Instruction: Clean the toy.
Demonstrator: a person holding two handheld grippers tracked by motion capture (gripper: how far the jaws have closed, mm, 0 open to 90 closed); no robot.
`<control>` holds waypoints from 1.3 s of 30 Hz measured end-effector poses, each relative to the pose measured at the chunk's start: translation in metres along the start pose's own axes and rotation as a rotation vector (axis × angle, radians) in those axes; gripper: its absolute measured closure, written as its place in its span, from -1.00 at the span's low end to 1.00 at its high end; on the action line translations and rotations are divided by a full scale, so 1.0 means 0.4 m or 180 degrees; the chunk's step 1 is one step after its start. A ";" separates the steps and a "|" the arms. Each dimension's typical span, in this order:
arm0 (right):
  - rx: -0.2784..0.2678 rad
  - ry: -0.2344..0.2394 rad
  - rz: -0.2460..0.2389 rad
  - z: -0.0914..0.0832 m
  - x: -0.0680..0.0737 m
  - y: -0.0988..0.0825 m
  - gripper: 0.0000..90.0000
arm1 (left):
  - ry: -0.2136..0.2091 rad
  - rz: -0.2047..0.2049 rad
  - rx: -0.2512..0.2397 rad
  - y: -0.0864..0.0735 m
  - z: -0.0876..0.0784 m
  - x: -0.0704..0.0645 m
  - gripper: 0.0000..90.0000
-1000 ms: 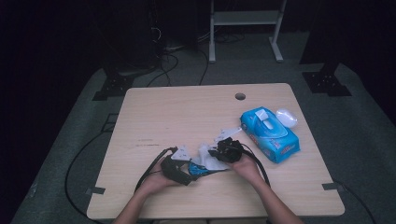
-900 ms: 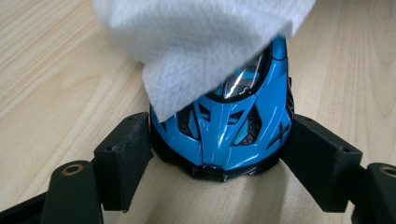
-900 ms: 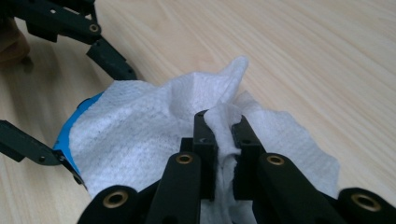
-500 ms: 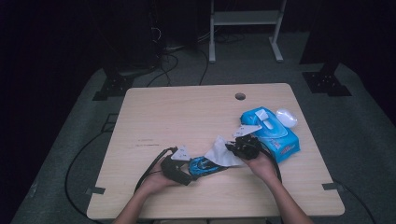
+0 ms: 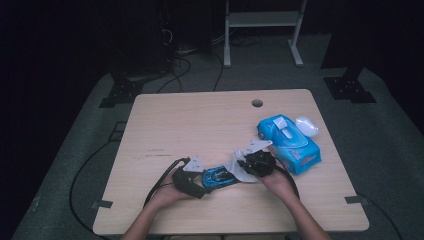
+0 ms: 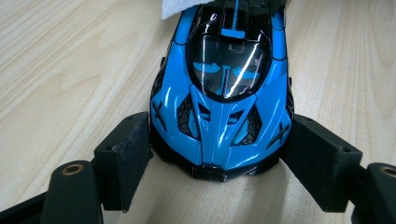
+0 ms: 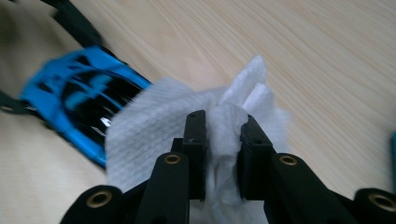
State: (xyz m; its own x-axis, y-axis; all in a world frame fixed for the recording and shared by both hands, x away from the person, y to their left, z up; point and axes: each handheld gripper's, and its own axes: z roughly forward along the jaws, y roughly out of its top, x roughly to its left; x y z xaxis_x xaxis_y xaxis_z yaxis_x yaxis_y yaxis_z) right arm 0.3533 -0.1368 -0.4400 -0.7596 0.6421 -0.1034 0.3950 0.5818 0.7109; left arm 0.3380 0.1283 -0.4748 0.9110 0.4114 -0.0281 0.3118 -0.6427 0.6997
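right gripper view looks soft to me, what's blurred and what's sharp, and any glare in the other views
Right gripper view: the glossy blue toy car is smeared by motion blur, while the white textured wipe and the right claw look sharper. Left gripper view: crisp, with bright streaks of glare on the car's black windscreen. High view: the light wooden table is lit, the surroundings are nearly black.

Toy car [image 6: 223, 93] is showing bright blue bodywork with a glossy black roof and windscreen plus black vent cutouts, and the wipe [image 7: 154, 126] is showing plain white with a fine woven grid texture. Both grippers' pads [image 6: 123, 158] are reading matte black with brass-coloured screw rings, the table [image 5: 200, 125] is showing pale wood grain, and the wipe pack [image 5: 290, 142] is showing light blue with a white lid.
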 end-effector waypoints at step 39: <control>-0.0064 0.0334 0.0106 -0.008 -0.014 -0.017 0.83 | 0.0014 -0.0002 -0.0012 -0.001 0.001 -0.001 -0.46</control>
State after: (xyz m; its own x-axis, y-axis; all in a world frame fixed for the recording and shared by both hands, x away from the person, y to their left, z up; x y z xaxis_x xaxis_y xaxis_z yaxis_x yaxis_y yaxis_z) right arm 0.3532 -0.1459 -0.4421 -0.7965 0.6045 -0.0069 0.4114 0.5503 0.7266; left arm 0.3376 0.1281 -0.4752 0.9096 0.4147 -0.0254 0.3115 -0.6401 0.7023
